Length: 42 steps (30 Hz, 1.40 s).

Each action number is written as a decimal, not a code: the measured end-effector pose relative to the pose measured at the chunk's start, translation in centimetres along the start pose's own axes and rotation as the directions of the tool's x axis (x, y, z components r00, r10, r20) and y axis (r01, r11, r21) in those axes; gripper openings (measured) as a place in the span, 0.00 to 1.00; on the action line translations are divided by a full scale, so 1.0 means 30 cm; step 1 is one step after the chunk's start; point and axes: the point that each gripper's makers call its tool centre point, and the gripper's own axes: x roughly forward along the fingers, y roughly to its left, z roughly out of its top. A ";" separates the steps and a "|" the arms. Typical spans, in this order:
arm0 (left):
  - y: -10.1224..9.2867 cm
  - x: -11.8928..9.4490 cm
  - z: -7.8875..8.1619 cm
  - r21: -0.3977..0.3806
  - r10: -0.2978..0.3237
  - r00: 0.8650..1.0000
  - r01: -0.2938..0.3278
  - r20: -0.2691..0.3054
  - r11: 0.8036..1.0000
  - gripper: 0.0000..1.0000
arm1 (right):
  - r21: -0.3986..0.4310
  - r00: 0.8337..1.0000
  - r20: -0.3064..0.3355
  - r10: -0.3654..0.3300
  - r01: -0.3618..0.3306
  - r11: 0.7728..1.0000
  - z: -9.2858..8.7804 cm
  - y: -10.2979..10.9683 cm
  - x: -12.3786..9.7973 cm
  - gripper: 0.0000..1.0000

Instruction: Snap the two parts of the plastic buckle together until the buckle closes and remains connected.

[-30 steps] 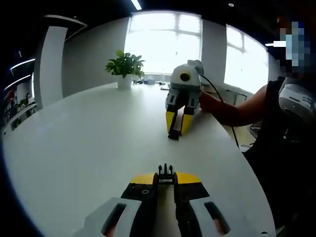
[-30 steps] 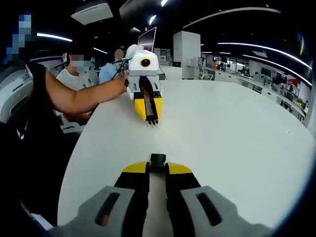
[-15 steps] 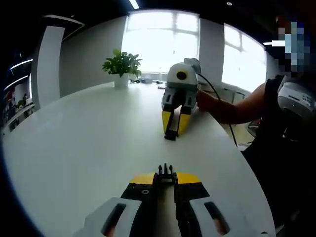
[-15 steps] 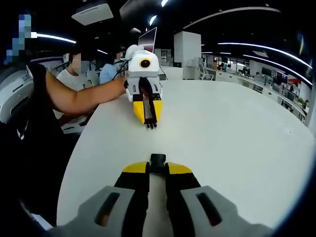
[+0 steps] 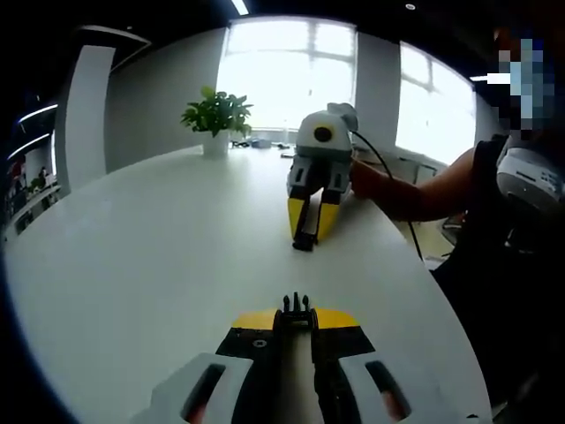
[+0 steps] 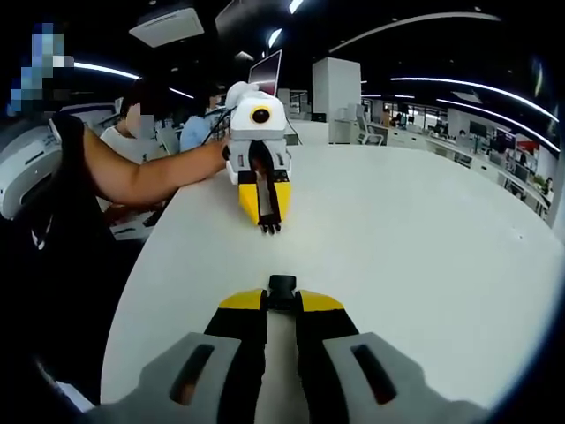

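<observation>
My left gripper (image 5: 297, 321) is shut on the black pronged half of the buckle (image 5: 297, 306), whose prongs stick out past the yellow jaw tips. Across the white table (image 5: 150, 256), the right gripper (image 5: 305, 238) faces me, tips down near the tabletop, with a dark piece at its end. In the right gripper view, my right gripper (image 6: 282, 302) is shut on the black socket half of the buckle (image 6: 282, 284). The left gripper (image 6: 268, 221) faces it from farther along the table, prongs (image 6: 269, 228) showing. A stretch of bare table separates the two halves.
A potted plant (image 5: 217, 115) stands at the table's far end under bright windows. The person's arm (image 5: 410, 190) reaches in along the table's right edge. Seated people (image 6: 132, 124) and a monitor (image 6: 269, 71) lie beyond the table in the right gripper view.
The facing gripper has drifted slightly in each view and looks a little closer. Both grips are unchanged.
</observation>
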 end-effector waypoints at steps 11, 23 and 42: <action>-0.002 0.002 0.002 -0.002 -0.003 1.000 0.003 0.003 1.000 0.11 | -0.001 1.000 0.005 0.001 -0.001 1.000 0.003 0.000 0.002 0.11; -0.004 0.002 0.002 0.002 -0.007 1.000 0.007 0.004 1.000 0.11 | -0.003 1.000 0.009 0.003 -0.003 1.000 0.005 -0.001 0.004 0.11; -0.010 0.007 0.002 0.006 -0.010 1.000 0.010 0.005 1.000 0.11 | -0.008 1.000 0.011 0.004 -0.004 1.000 0.007 0.001 0.007 0.11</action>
